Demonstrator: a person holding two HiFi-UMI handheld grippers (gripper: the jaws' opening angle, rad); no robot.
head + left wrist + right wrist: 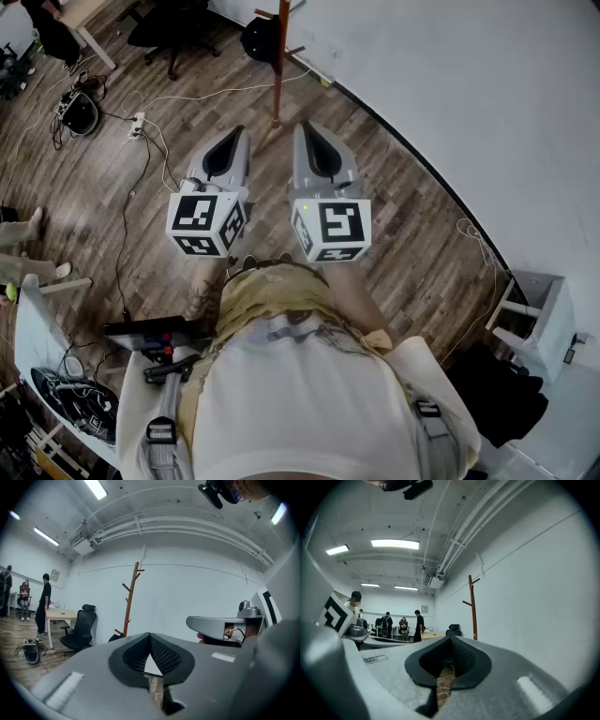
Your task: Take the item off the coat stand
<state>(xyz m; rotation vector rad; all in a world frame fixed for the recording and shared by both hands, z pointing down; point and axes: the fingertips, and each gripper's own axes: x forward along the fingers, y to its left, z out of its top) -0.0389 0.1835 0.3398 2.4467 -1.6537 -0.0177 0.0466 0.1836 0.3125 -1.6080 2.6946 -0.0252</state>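
A tall brown wooden coat stand (277, 58) rises from the wood floor next to the white wall, ahead of both grippers. A dark item (260, 38) hangs low on it, on its left side. In the left gripper view the coat stand (131, 599) is straight ahead, with the dark item (116, 637) by its lower pegs. The coat stand (473, 607) also shows in the right gripper view. My left gripper (234, 133) and right gripper (306, 127) are held side by side, well short of the stand. Both are shut and hold nothing.
Black office chairs (174, 26) and a desk (90, 22) stand at the far left. Cables and a power strip (139, 125) lie on the floor beside a dark bag (81, 113). White furniture (542, 323) sits by the wall at right. People (44, 603) stand far off.
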